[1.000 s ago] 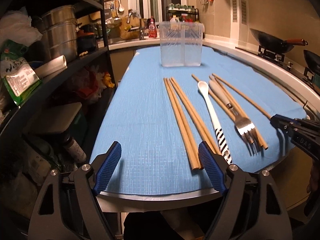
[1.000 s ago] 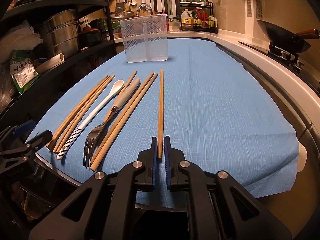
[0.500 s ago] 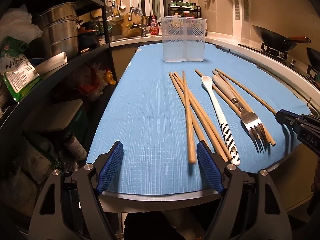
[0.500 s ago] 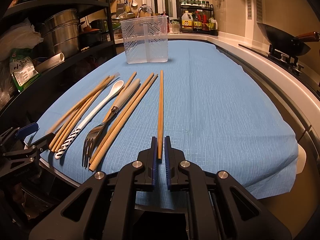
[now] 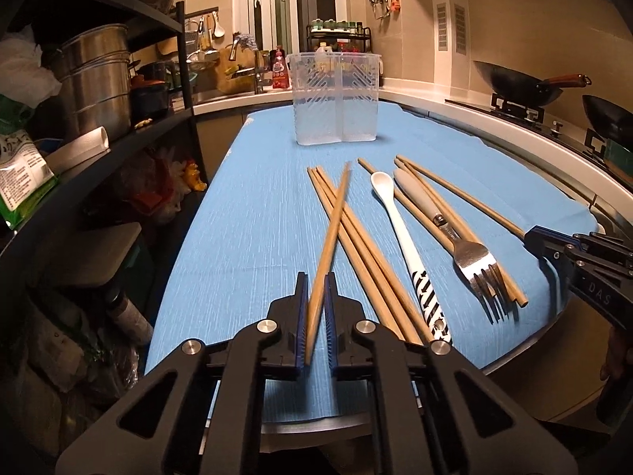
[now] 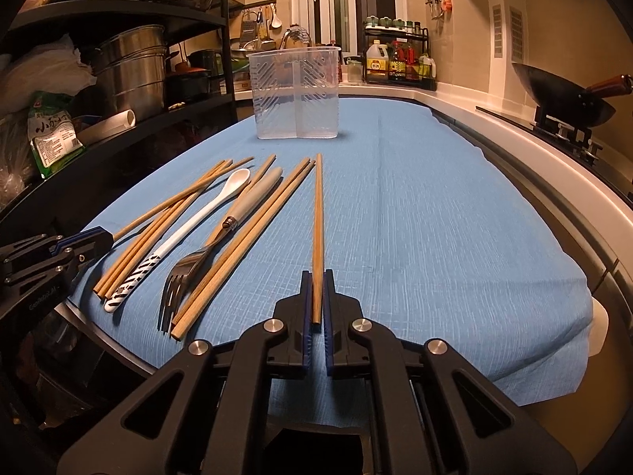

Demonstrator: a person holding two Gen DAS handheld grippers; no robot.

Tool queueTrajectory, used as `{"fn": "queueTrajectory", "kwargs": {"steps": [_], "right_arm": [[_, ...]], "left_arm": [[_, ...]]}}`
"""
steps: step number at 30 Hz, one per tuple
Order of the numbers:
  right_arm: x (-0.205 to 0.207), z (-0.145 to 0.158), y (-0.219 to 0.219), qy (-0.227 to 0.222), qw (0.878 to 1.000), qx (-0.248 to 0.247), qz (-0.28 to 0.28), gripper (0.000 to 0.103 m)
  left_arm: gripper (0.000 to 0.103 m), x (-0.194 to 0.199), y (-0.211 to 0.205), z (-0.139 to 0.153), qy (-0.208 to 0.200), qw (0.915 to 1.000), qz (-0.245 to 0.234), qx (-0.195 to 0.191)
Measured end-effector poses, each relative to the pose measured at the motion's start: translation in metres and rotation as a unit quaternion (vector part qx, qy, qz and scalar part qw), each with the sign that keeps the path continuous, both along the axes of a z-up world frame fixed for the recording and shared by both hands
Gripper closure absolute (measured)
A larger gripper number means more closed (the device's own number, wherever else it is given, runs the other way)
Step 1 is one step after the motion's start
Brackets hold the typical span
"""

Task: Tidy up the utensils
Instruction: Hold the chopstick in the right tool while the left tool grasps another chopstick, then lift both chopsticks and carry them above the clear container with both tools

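Note:
My left gripper (image 5: pixel 315 277) has its jaws closing, and the pads press on the near end of a wooden chopstick (image 5: pixel 334 217). That chopstick slants across two others (image 5: pixel 368 253) lying on the blue cloth (image 5: pixel 257 217). My right gripper (image 6: pixel 317 275) tightens on a second chopstick (image 6: pixel 318 217) that points straight away from it. Between the two lie a white spoon (image 5: pixel 399 221) with a striped handle, a grey-handled fork (image 5: pixel 474 261) and more chopsticks. A clear two-part holder (image 5: pixel 335 111) stands upright at the far end and looks empty.
A dark shelf with steel pots (image 5: pixel 99 79) and bags runs along the left of the cloth. Woks (image 5: pixel 522 87) sit on the stove to the right. A rack of bottles (image 6: pixel 399 59) stands behind the holder. The counter edge is just below both grippers.
The left gripper's jaws went from wide apart to shut on one chopstick of the left group. Its near end has swung left across its neighbours. The right gripper and its chopstick kept still.

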State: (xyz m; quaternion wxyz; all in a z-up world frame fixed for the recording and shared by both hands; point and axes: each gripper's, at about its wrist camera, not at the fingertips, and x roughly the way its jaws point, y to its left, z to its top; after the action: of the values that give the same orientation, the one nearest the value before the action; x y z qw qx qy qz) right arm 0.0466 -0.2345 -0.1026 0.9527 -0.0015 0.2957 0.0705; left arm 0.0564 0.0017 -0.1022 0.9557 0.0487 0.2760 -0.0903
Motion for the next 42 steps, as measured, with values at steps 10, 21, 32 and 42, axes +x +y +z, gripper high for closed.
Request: {"fn": "queueTrajectory", "kwargs": {"steps": [10,21,32,42], "right_arm": [[-0.016,0.043,-0.001,-0.051,0.999,-0.001,0.004,0.098],[-0.013,0.099,-0.003,-0.096,0.995,0.000,-0.001,0.098],[0.015,0.151,-0.016,-0.128,0.992,0.012,-0.014,0.098],[0.058,0.199,-0.016,-0.128,0.992,0.020,-0.002,0.098]], "left_arm": [[0.097,-0.025,-0.001,0.052,-0.070,0.9974,-0.016,-0.010],[0.097,-0.014,0.004,0.113,-0.085,0.9955,-0.029,-0.029],[0.097,0.024,0.011,0.154,-0.053,0.9959,-0.042,-0.060],[0.097,0.066,0.016,0.193,-0.031,0.9957,-0.056,-0.068]]}}
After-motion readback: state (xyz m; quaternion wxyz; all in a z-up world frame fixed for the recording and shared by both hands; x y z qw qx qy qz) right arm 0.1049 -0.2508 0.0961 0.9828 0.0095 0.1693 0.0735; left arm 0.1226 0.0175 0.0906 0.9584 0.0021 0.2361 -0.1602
